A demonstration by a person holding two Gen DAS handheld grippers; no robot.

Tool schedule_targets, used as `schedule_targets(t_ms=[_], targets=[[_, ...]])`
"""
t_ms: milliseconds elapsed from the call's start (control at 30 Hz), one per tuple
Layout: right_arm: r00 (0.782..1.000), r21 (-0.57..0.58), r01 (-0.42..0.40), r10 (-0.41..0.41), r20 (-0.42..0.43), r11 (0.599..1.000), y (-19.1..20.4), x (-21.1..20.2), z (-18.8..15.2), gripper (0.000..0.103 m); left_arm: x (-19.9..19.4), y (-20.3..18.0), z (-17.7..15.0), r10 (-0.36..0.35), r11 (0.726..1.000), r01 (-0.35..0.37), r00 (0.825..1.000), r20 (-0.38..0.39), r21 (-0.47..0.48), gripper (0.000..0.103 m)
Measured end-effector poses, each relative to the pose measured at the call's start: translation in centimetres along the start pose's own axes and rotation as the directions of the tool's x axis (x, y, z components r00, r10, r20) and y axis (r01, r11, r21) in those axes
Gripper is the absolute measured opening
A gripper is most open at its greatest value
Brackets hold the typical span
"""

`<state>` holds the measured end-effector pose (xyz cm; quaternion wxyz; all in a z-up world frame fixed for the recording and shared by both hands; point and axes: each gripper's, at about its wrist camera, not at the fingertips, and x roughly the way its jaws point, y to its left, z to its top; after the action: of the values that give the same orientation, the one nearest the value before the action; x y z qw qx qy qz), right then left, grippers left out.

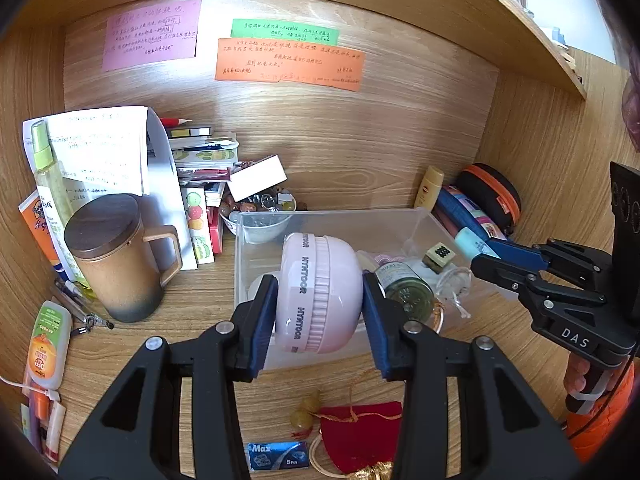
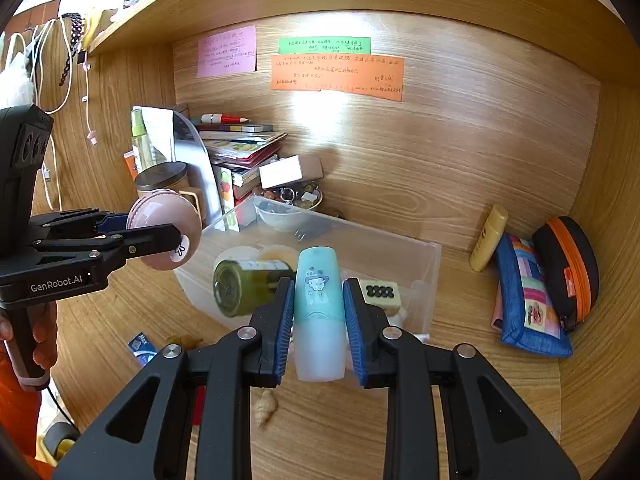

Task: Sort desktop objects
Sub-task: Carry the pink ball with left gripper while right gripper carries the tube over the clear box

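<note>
The left gripper (image 1: pixel 320 316) is squeezed on a pink round case (image 1: pixel 318 292). Its blue pads (image 1: pixel 264 324) press the two flat faces, and the ridged ring around the middle sits between them. The case hangs in the air over the near edge of the clear plastic bin (image 1: pixel 400 220). It looks hard, smooth and shiny, so it may slip. Holding it across the flat faces, like now, seems best. It is probably light.

The right gripper (image 2: pixel 318 320) is squeezed on a small teal bottle (image 2: pixel 319 312) with a cartoon sticker. The pads hold its two sides near the middle, and its frosted end points back at the camera. It also hangs over the bin. It looks like stiff plastic, light and a bit slick. I cannot tell if it is full.

Inside the bin lie a green glass jar (image 2: pixel 240 286) on its side and a little block with black dots (image 2: pixel 380 294). The jar could break if something drops on it.

Some things are hard to see. The grippers and what they hold cover part of the bin floor. The writing on the sticky notes (image 1: pixel 288 64) is too small to read. The pile of books (image 1: pixel 204 148) behind the brown mug (image 1: pixel 116 256) is partly hidden. Only a bit of the person's hand (image 2: pixel 40 340) shows.
</note>
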<state>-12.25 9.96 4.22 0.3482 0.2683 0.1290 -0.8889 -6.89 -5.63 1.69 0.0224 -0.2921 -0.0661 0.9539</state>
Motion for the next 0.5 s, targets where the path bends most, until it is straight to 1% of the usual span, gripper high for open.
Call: schedule_targets(t_ms=[333, 500], targets=[[1.0, 0.015, 0.003, -0.003, -0.009, 1.0, -0.9, 1.7, 1.0, 0.023, 1.9, 1.3, 1.4, -0.004, 1.0, 0.004, 1.0, -0.017, -0.028, 0.041], [1.0, 0.029, 0.008, -0.008, -0.022, 1.0, -1.8, 2.9, 1.4, 0.023, 3.1, 1.4, 2.0, -0.002, 1.0, 0.001, 0.999, -0.034, -0.022, 0.041]])
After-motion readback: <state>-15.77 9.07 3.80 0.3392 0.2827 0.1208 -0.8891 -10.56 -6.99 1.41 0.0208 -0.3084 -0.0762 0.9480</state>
